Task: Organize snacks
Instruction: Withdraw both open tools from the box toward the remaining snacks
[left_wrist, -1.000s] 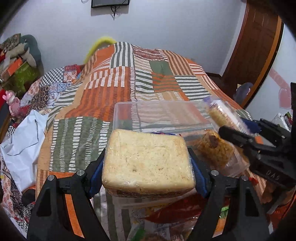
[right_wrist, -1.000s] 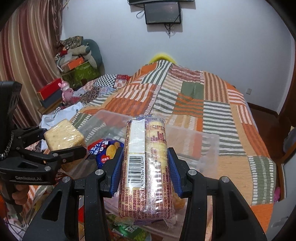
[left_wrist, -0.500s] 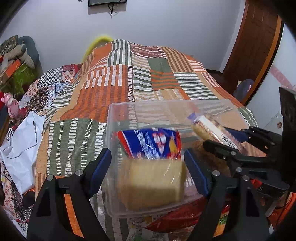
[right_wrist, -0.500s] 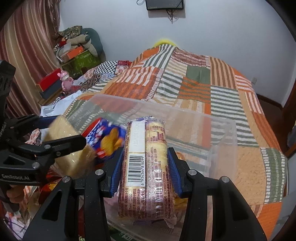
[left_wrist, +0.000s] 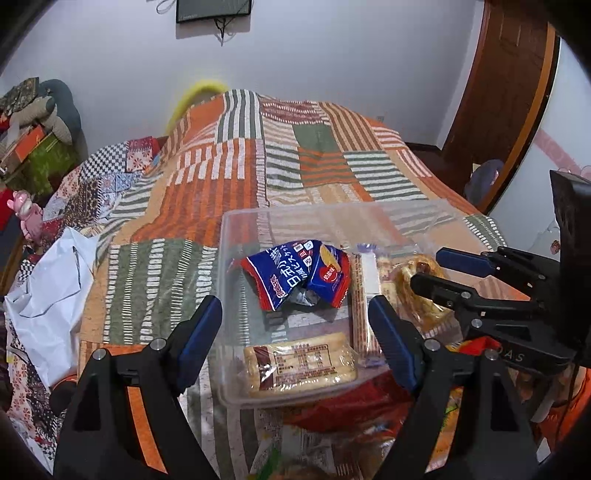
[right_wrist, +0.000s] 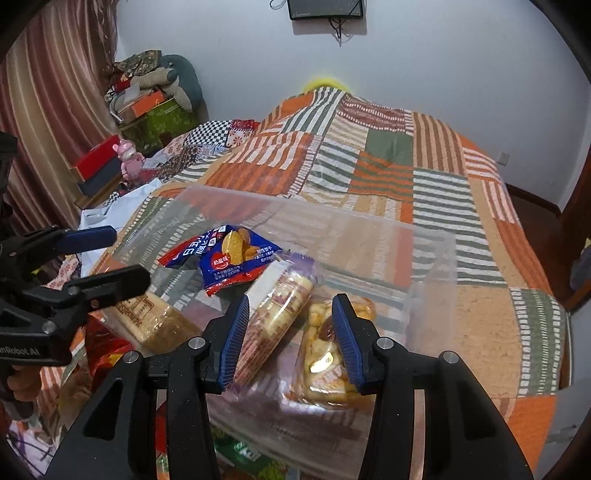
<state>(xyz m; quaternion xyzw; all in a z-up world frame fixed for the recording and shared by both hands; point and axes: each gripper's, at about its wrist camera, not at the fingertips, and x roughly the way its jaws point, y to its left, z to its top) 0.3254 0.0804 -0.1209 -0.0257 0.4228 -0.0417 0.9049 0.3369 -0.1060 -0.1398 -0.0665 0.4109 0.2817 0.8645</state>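
On the patchwork bed (left_wrist: 229, 192), your clear tub (left_wrist: 236, 218) now holds both packs you carried a second ago, the cracker block (left_wrist: 301, 363) at its near edge and the biscuit sleeve (right_wrist: 275, 314) mid-tub, so left gripper (left_wrist: 295, 332) and right gripper (right_wrist: 291, 339) stand spread and empty, free for more snacks.

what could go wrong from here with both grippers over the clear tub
The long purple-striped biscuit roll lies tilted against the right gripper's left pad, so pulling back could drag it along. The clear plastic tub sits on a soft striped quilt over loose red packets, so a nudge might tip it. The left gripper hangs open over the flat wrapped cracker pack and could clip the tub's near wall.
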